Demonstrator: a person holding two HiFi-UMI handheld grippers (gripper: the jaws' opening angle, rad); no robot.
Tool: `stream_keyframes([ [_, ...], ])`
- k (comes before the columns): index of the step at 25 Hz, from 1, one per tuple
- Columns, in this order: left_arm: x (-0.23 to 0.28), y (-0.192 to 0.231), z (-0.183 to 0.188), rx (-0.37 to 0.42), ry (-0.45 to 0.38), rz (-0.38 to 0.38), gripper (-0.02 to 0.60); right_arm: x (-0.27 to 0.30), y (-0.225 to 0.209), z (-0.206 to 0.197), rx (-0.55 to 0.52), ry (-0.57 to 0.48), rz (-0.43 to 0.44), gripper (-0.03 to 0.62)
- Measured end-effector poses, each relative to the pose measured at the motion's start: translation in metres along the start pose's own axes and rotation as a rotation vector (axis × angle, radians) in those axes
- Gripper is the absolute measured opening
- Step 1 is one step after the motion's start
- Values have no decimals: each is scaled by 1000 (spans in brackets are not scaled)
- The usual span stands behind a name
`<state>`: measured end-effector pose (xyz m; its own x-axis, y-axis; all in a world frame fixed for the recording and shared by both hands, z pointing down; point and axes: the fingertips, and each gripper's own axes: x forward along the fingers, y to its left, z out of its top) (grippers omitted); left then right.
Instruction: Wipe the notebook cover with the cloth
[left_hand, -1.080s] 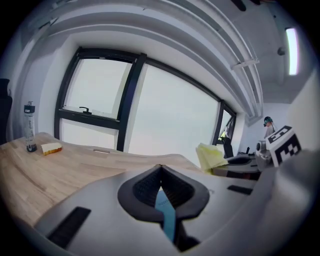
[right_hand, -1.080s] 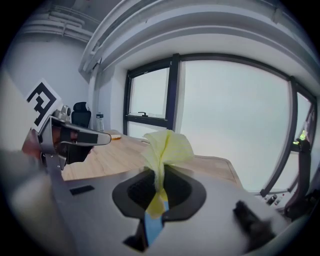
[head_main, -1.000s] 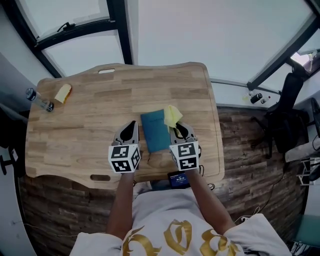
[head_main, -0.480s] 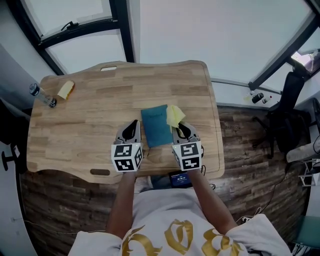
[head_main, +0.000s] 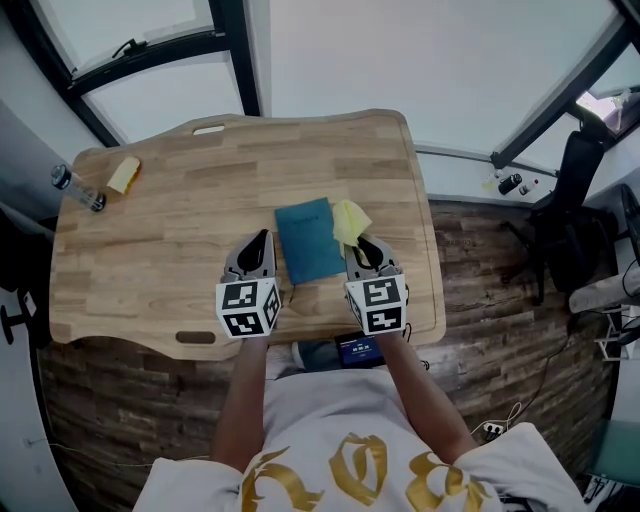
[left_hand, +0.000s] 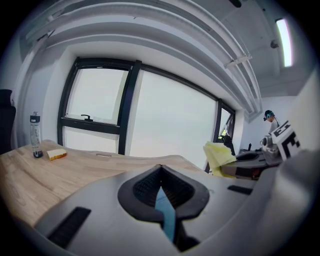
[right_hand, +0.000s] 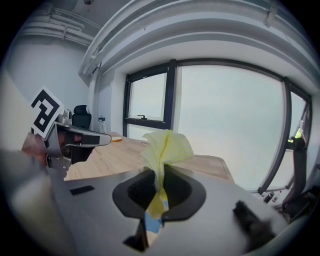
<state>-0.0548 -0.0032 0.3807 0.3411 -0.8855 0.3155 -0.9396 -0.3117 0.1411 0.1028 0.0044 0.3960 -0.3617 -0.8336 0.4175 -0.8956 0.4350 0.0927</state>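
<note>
- Your left gripper (head_main: 262, 240) has its jaws pressed together on nothing, just left of the teal notebook (head_main: 308, 240).
- Your right gripper (head_main: 358, 243) is clamped on the yellow cloth (head_main: 349, 220) — it bunches up past the jaws, at the notebook's right edge.
- The notebook lies flat on the wooden table (head_main: 180, 250) between the 2 grippers.
- At the far left corner, 1 bottle (head_main: 75, 188) stands near a yellow block (head_main: 124, 175).
</note>
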Motion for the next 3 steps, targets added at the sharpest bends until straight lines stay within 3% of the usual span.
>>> stream_keyframes([
  [3,2,2,2,10,-3,4,12,1,-5,3,1,-10,-12,38],
])
